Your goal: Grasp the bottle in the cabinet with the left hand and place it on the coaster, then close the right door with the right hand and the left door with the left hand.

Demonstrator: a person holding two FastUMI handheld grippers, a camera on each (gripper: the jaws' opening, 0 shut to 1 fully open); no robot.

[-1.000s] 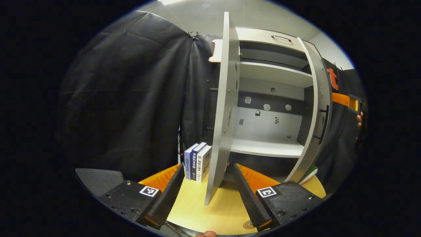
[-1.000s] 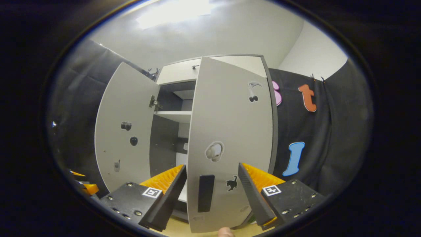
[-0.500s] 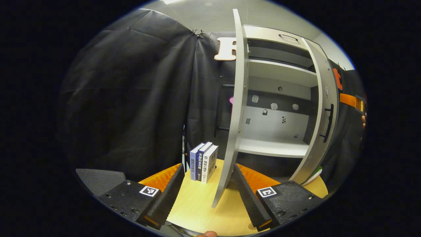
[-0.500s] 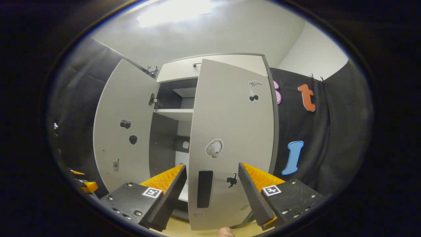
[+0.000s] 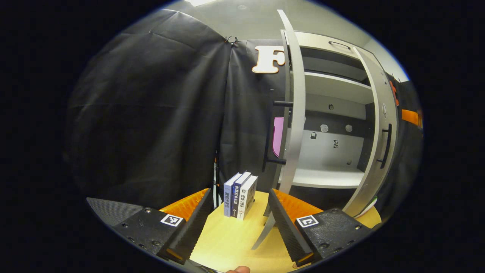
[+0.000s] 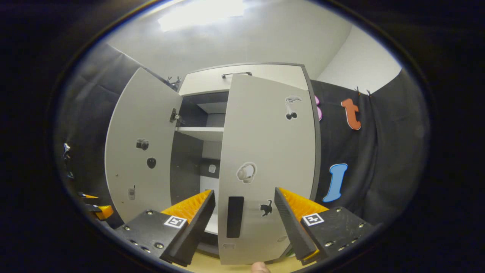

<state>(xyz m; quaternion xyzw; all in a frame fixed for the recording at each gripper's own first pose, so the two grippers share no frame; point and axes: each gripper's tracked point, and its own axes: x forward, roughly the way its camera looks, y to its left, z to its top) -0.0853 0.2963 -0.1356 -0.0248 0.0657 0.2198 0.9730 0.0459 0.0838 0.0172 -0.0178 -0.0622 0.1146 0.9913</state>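
The cabinet doors, both the left door (image 5: 294,113) and the right door (image 6: 265,163), look like smooth matt grey laminate board, with flat stickers on them and a matt black plastic-looking handle (image 6: 235,222) on the right one, while the shelf (image 5: 326,177) inside is a paler matt board. The tabletop (image 5: 231,242) is light wood-grain, smooth with a slight sheen, and the three books (image 5: 240,194) on it have glossy paper covers. Gripper fingers (image 5: 197,223) look like ribbed matt black rubber backed with ridged orange plastic, and the booth wall (image 5: 151,113) is soft, wrinkly matt black cloth.
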